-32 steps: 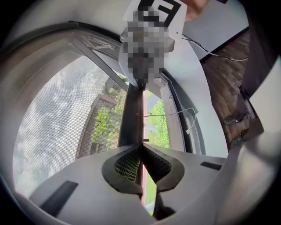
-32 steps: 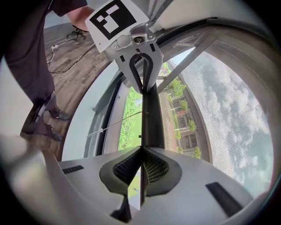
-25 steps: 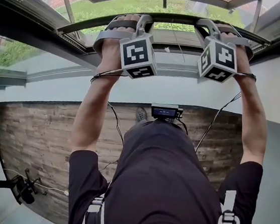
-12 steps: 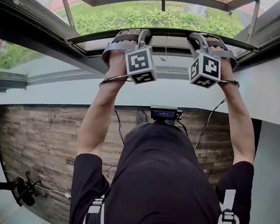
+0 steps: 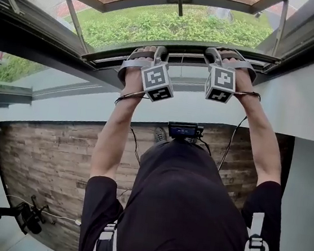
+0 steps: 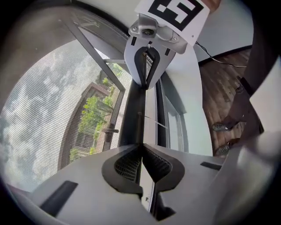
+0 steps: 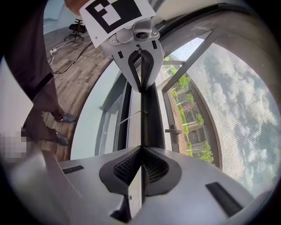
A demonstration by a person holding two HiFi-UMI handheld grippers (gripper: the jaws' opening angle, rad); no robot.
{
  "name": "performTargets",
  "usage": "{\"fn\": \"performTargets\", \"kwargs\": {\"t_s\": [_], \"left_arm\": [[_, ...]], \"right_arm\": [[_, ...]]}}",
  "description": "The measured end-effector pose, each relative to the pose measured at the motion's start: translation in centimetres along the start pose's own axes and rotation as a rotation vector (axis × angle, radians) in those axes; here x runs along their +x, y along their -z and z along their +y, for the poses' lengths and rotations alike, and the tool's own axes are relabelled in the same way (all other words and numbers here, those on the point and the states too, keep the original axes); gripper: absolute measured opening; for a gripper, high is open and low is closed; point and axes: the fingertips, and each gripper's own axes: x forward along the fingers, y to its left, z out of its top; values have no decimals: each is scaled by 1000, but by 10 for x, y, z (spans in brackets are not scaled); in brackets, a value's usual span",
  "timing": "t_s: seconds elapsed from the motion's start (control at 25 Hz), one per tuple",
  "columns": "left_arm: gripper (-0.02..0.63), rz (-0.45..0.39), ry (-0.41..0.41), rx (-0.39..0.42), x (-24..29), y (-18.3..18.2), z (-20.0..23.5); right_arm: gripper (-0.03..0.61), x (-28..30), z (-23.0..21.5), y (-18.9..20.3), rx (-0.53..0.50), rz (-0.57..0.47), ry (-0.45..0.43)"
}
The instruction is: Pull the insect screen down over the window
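Observation:
The insect screen's grey mesh (image 5: 175, 19) hangs over the window opening, and its dark bottom bar (image 5: 184, 44) runs across just above the sill. My left gripper (image 5: 148, 54) and right gripper (image 5: 227, 55) grip that bar side by side, about a hand's width apart. In the left gripper view the left gripper (image 6: 140, 151) is shut on a thin lip of the bar (image 6: 134, 112), with the mesh (image 6: 44, 110) to its left. In the right gripper view the right gripper (image 7: 141, 154) is shut on the same lip of the bar (image 7: 151, 116), with the mesh (image 7: 237, 96) to its right.
Behind the mesh an open window sash with a handle (image 7: 173, 130) stands outward. The white wall and sill (image 5: 165, 103) lie below the bar. The wooden floor (image 5: 45, 154) holds a dark stand (image 5: 21, 216) and cables.
Both grippers have come down together with the bar held in them. The bar now lies closer to the sill and more mesh shows above it.

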Motion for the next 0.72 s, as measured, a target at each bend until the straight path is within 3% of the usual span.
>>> {"fn": "performTargets", "kwargs": {"t_s": [0.4,0.72], "left_arm": [[21,41,79,-24,42,20,-41],[21,62,58,-23,64,32,-57]], "right_arm": [[20,40,37,6,30,20,-71],[20,62,53,7,37,22,-56]]}}
